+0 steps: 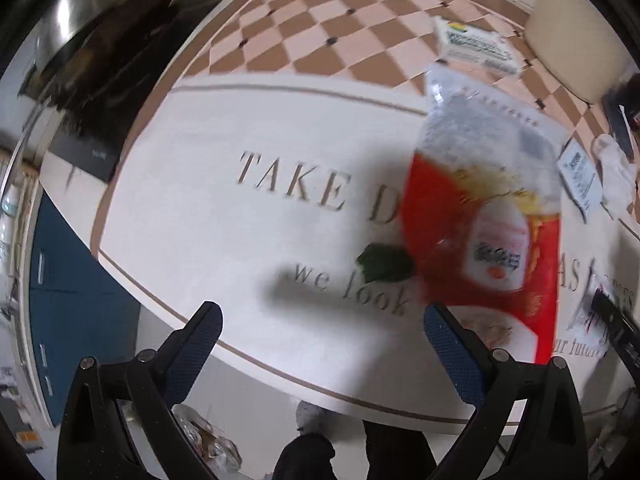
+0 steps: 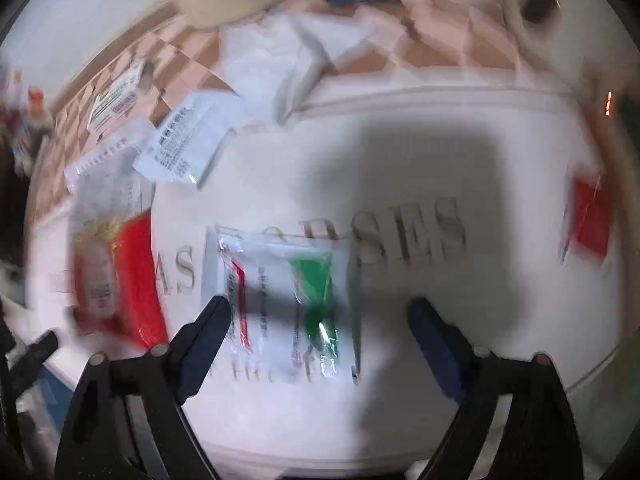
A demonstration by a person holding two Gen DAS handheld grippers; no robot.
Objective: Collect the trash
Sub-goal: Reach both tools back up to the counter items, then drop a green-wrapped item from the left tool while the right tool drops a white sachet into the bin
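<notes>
My left gripper (image 1: 322,330) is open and empty above the white printed table mat (image 1: 240,240). A large red and clear food wrapper (image 1: 484,216) lies to its right, and it also shows in the right wrist view (image 2: 120,276). A small dark green scrap (image 1: 386,266) lies just ahead of the left gripper. My right gripper (image 2: 320,320) is open above a clear sachet pack with red and green print (image 2: 288,300), which lies flat between the fingers. White printed wrappers (image 2: 180,144) lie farther back left. A small red packet (image 2: 592,220) lies at the right.
A white printed box (image 1: 476,42) and a cream stool seat (image 1: 576,28) are at the back right. Crumpled tissue (image 2: 276,64) and a paper roll (image 2: 532,4) lie at the back. A blue cabinet (image 1: 72,300) stands below the table's left edge.
</notes>
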